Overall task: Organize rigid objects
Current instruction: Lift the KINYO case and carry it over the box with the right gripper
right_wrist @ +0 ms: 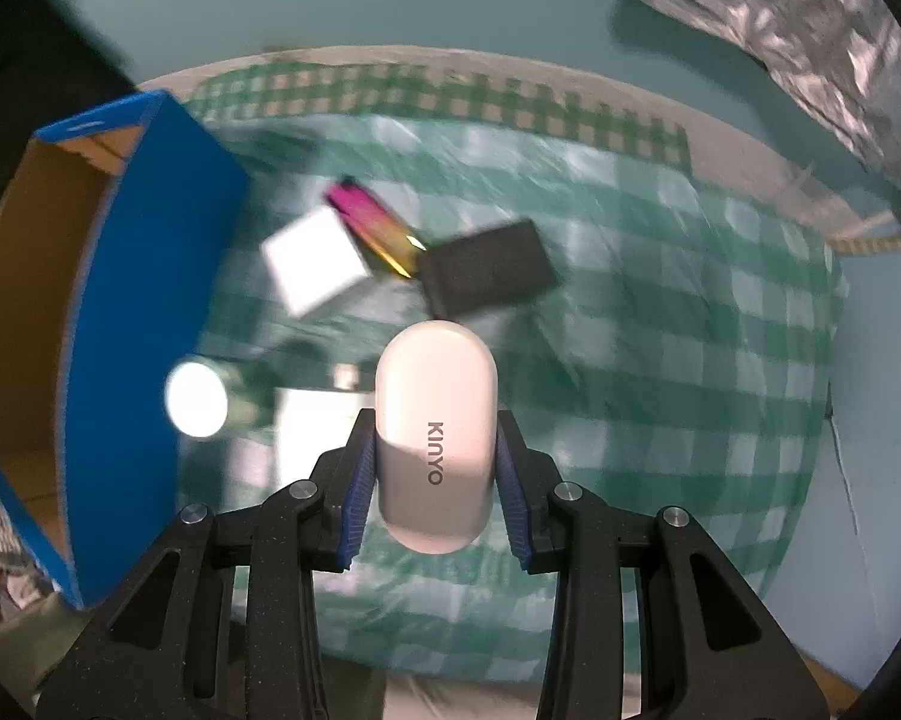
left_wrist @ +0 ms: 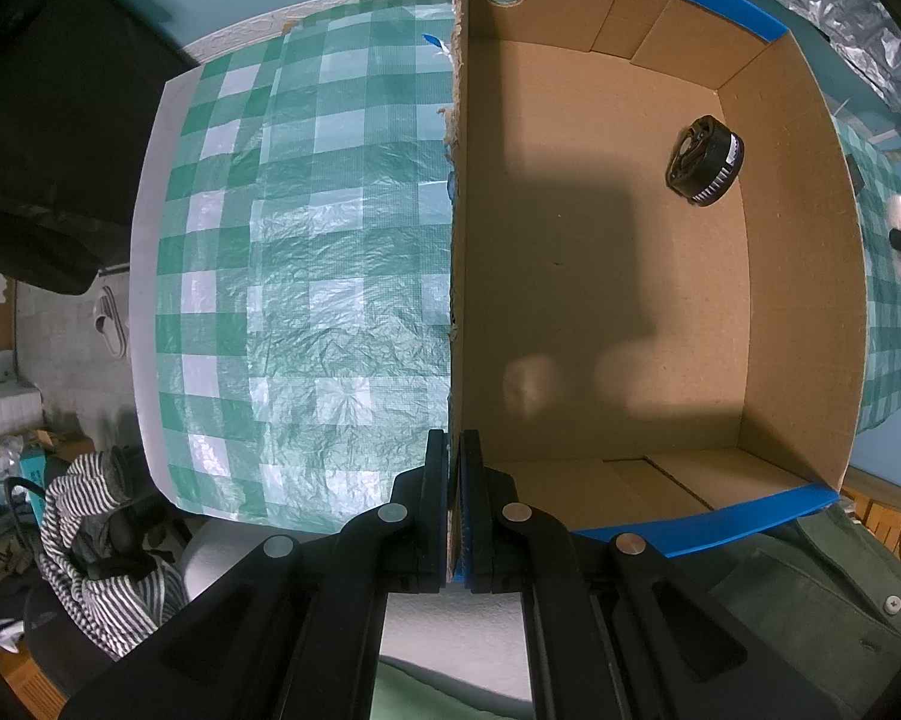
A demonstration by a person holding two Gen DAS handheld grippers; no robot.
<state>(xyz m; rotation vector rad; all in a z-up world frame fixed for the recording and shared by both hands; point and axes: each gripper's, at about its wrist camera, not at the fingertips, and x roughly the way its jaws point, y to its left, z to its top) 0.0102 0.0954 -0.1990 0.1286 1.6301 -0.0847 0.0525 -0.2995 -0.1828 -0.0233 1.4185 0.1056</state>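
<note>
Left tool (left_wrist: 455, 450) clamped on the near wall of the cardboard box (left_wrist: 798, 276), jaws pinched tight on the edge. Box sits on the checkered counter (left_wrist: 306, 252); one black round part (left_wrist: 705, 159) lies inside near the far right corner. Right tool (right_wrist: 437, 450) clamped on a white KINYO case (right_wrist: 435, 414), held above the counter. White block (right_wrist: 315, 267), pink-gold stick (right_wrist: 372, 231) and black pad (right_wrist: 489, 273) lie beyond it, blurred.

One box (left_wrist: 798, 252), one black wheel (left_wrist: 705, 159), one white case (right_wrist: 435, 438), one white cube (right_wrist: 314, 267).
</note>
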